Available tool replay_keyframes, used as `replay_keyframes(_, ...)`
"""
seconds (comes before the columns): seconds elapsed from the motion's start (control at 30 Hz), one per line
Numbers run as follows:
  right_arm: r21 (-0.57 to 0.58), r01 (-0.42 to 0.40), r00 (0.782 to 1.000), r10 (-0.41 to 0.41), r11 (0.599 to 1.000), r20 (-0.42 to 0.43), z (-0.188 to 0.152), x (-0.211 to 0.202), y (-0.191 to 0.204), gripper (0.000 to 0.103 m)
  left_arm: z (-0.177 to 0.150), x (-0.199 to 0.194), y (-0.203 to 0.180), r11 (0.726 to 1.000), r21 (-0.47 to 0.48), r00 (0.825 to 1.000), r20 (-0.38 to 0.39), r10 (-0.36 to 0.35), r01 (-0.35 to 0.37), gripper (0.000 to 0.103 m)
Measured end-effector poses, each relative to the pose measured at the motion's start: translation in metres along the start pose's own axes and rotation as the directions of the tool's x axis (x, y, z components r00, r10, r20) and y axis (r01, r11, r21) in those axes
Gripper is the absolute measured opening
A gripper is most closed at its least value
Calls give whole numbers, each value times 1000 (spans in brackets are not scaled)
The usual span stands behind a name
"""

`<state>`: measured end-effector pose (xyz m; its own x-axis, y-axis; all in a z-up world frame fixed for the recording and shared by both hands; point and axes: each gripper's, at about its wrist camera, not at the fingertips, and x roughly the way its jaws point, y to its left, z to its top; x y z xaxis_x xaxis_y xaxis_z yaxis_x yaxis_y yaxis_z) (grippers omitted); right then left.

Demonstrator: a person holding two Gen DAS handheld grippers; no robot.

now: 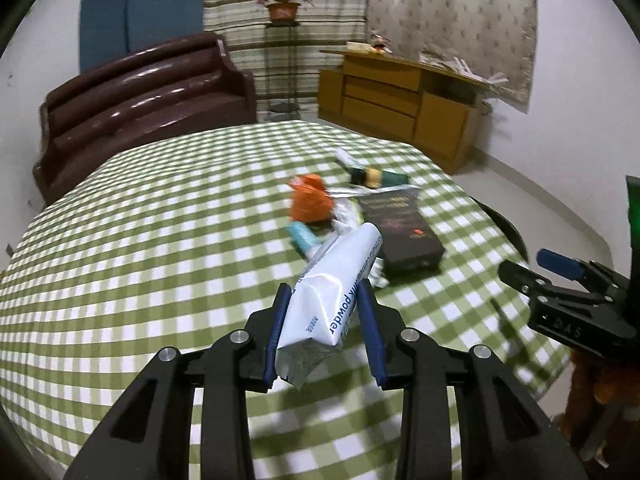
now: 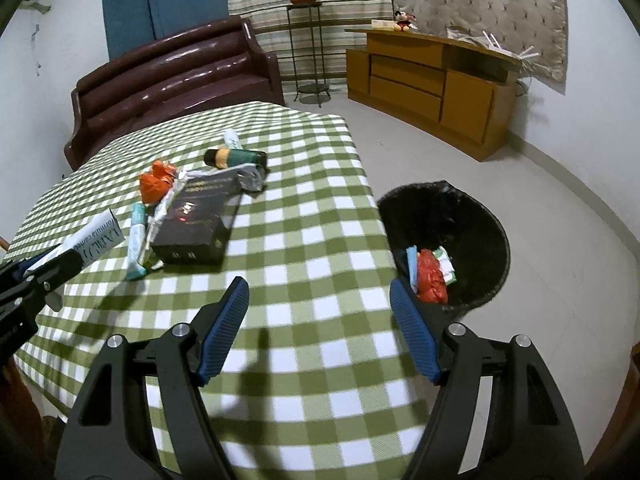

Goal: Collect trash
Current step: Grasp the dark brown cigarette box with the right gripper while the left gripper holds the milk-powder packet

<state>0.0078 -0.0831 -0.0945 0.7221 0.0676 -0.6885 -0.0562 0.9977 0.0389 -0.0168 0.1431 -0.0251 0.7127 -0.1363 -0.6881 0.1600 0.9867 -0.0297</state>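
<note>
My left gripper [image 1: 323, 285] is shut on a white milk powder sachet [image 1: 336, 280], lifted off the green checked table [image 1: 160, 240]. In the right wrist view the sachet [image 2: 100, 232] sticks out of that gripper [image 2: 36, 276] at the far left. A pile lies beyond it: an orange wrapper [image 1: 310, 200], a teal sachet [image 1: 304, 236], a dark box [image 1: 400, 232] and a green and yellow tube [image 1: 376, 176]. My right gripper [image 2: 318, 282] hangs open and holds nothing, over the table's near right edge. On the floor to its right stands a black bin [image 2: 480, 208] with red and white scraps [image 2: 430, 276] inside.
A crumpled silver wrapper [image 2: 250, 176] lies by the box's far end. Behind the table stands a brown leather sofa [image 2: 180, 72]. A wooden cabinet [image 2: 432, 80] lines the far right wall, and a plant stand [image 2: 306, 40] is between them. Bare floor surrounds the bin.
</note>
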Motion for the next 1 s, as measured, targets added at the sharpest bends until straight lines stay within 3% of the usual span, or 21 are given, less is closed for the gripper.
replay_keyframes(0.43,-77,-70,998,69,995,-15,36,30,56,71,9,10,51,989,-75,992,4,127,-127,35)
replay_keyframes(0.73,-99,-40,997,33,994,-64,49,56,80,72,11,18,84,975,-124,982,4,187,-185,35)
replay_keyframes(1.0,-144,-8,995,-6,989,-100,51,65,95,73,9,24,97,972,-145,982,-6,188,-187,35)
